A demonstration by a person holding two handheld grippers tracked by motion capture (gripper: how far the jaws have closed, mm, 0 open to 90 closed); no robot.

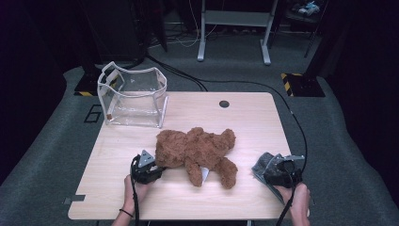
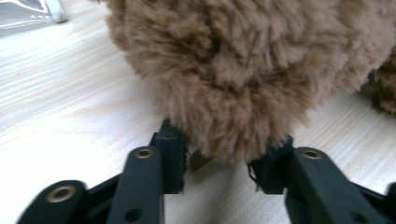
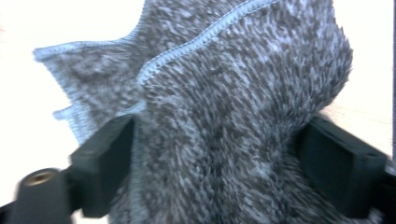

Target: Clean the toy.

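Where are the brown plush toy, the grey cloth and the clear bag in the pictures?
brown plush toy (image 1: 195, 148), high view, on the middle of its body
grey cloth (image 3: 233, 116), right gripper view, on its fuzzy middle
clear bag (image 1: 136, 110), high view, on its front wall

Wooden table (image 1: 263, 122) bears teddy bear (image 1: 197, 148), clear bag (image 1: 134, 96), grey cloth (image 1: 264, 165).

Clear plastic bag (image 1: 132, 98) with white trim stands open at far-left corner of wooden table (image 1: 254, 122); round black grommet hole (image 1: 224, 103) near far edge; grey carpet (image 1: 357, 155) around.
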